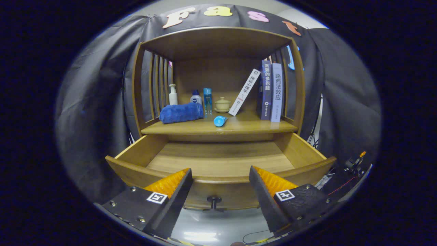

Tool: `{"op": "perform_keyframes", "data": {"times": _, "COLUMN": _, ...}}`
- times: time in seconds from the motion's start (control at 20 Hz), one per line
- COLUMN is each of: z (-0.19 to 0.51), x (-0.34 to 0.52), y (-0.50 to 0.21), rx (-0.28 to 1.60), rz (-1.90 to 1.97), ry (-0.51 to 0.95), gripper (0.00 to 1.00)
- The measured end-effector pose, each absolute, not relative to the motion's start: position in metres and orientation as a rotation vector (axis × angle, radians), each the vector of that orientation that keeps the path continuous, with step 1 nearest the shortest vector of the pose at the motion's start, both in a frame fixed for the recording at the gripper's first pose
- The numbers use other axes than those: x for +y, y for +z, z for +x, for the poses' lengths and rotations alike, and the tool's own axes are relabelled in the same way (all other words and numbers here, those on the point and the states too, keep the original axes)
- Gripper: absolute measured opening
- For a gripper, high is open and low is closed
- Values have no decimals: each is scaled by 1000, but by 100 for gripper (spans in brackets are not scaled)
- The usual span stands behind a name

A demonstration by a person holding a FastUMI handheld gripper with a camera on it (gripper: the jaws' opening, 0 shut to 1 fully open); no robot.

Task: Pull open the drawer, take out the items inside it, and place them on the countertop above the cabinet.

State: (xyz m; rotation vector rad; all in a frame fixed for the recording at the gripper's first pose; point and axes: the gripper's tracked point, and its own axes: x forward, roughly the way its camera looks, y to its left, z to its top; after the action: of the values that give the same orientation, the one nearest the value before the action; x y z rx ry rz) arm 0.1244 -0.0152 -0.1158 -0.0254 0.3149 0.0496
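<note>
Drawer (218, 160) stands pulled fully out below the counter (239, 127), its visible floor bare, which suggests the contents are already out. On the counter: rolled blue towel (181, 113) and blue tube (220, 121) near the front edge, likely set where they were easiest to reach; bottles, lidded cup (222, 104) and books (271, 91) sit further back. The tool (220, 191) hangs spread wide and empty before the drawer front, above its knob (213, 201).

Brown wooden drawer (218, 160); blue rolled towel (181, 113); white pump bottle (173, 95); light-blue tube (220, 121); beige lidded cup (222, 104); navy book (266, 90).
</note>
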Motion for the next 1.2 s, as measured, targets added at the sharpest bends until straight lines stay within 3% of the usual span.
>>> {"op": "perform_keyframes", "data": {"times": 0.6, "z": 18, "x": -39, "y": -91, "rx": 138, "rz": 109, "ry": 59, "gripper": 99}}
{"op": "perform_keyframes", "data": {"times": 1.2, "z": -3, "x": -44, "y": -157, "rx": 141, "rz": 41, "ry": 75, "gripper": 99}}
